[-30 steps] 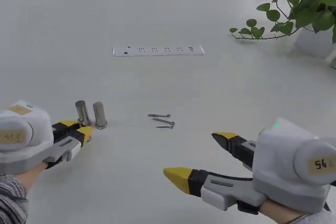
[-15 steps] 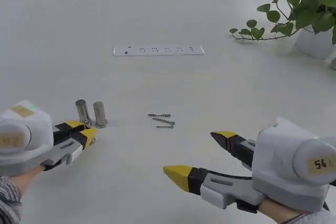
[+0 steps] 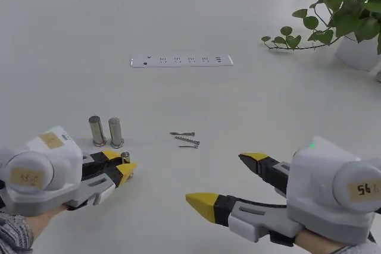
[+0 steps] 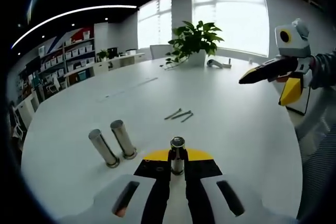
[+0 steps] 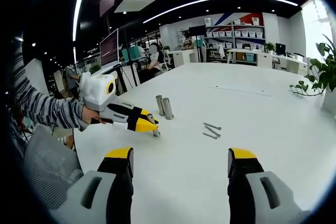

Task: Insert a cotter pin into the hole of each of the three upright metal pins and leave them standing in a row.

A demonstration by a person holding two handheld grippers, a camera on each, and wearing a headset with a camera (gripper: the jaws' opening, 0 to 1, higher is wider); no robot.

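Item 1. Left gripper (image 3: pixel 119 163): jaws closed on the held pin (image 4: pixel 177 156), which stood upright between the yellow tips. I judged I had it clamped low on the shaft to keep it vertical for placing. I could not tell whether its base touched the table (image 3: pixel 71 40).

Item 2. Standing pins (image 3: pixel 96 130) (image 3: pixel 115 132): two, upright, just beside each other, a little beyond the left gripper. The held pin sat nearer me and to their right, so by my reading it was meant as third in the row.

Item 3. Cotter pins (image 3: pixel 185 140): three, lying flat in a loose cluster at mid-table, apart from the standing pins and between the two grippers. None was in a hole that I could see.

Item 4. Right gripper (image 3: pixel 226 178): jaws spread wide, nothing between them, hovering near me and aimed toward the cotter pins. I judged it was waiting to pick one up.

Item 5. Power strip (image 3: pixel 181 60): flat, far side, well clear of the work.

Item 6. Plant (image 3: pixel 348 10): far right corner.

Progress, as judged: early, with no insertion done.
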